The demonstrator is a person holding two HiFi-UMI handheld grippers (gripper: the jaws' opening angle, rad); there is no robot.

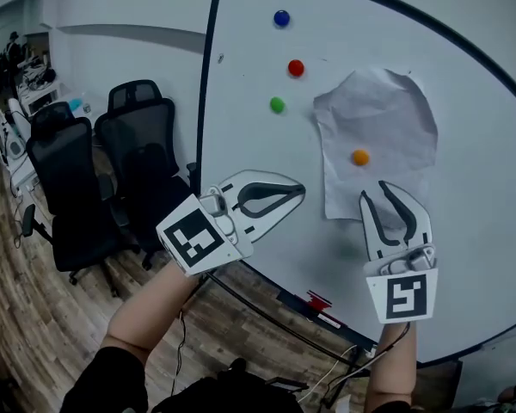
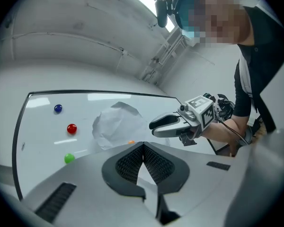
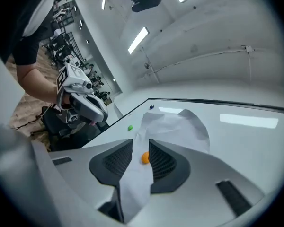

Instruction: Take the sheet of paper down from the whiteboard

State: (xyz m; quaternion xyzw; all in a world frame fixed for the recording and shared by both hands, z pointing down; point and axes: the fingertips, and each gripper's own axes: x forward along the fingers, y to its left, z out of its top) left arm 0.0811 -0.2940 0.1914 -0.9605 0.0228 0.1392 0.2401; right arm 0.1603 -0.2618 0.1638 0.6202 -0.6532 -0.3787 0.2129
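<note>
Whiteboard (image 1: 464,231) with crumpled paper (image 1: 387,119) (orange magnet (image 1: 360,157))

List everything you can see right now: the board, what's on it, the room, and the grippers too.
whiteboard: one, white, dark frame, right side
sheet of paper: one, white, crumpled, on the whiteboard
orange magnet: one, orange, on the sheet
blue magnet: one, blue, board's top
red magnet: one, red, under the blue
green magnet: one, green, under the red
office chairs: at least two, black, left of board
left gripper: one, white, shut, empty
right gripper: one, white, open, below the sheet
</note>
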